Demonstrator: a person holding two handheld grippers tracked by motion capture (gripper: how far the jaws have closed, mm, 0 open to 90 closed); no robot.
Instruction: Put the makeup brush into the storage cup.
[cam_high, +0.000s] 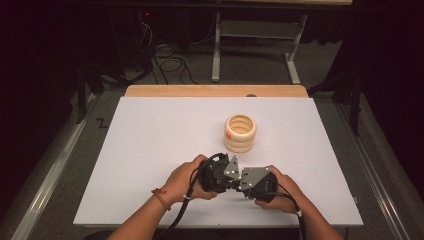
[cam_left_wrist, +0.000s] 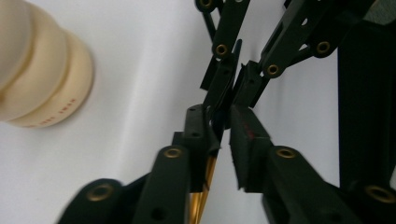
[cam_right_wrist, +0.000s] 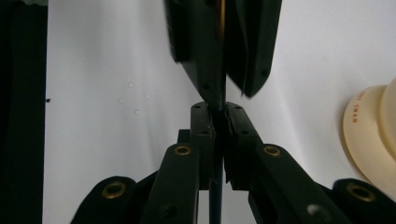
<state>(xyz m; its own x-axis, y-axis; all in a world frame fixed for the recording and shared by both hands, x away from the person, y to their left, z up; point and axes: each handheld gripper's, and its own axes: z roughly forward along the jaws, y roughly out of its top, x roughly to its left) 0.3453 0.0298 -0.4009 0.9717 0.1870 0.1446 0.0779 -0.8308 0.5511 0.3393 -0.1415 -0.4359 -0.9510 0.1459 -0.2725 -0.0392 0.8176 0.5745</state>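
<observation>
Black jaws of the right gripper (cam_right_wrist: 218, 135) clamp a thin dark rod with a gold end (cam_right_wrist: 221, 14), at lower centre. Opposite, the left gripper (cam_left_wrist: 224, 126) stands slightly parted around it (gold showing). Cream stacked rings (cam_high: 240, 132) sit centre frame.

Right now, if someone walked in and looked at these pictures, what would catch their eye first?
Probably the two grippers meeting tip to tip near the front of the white table, the left gripper and right gripper both on a thin dark and gold rod. Next, the cream stack of rings standing just beyond them.
</observation>
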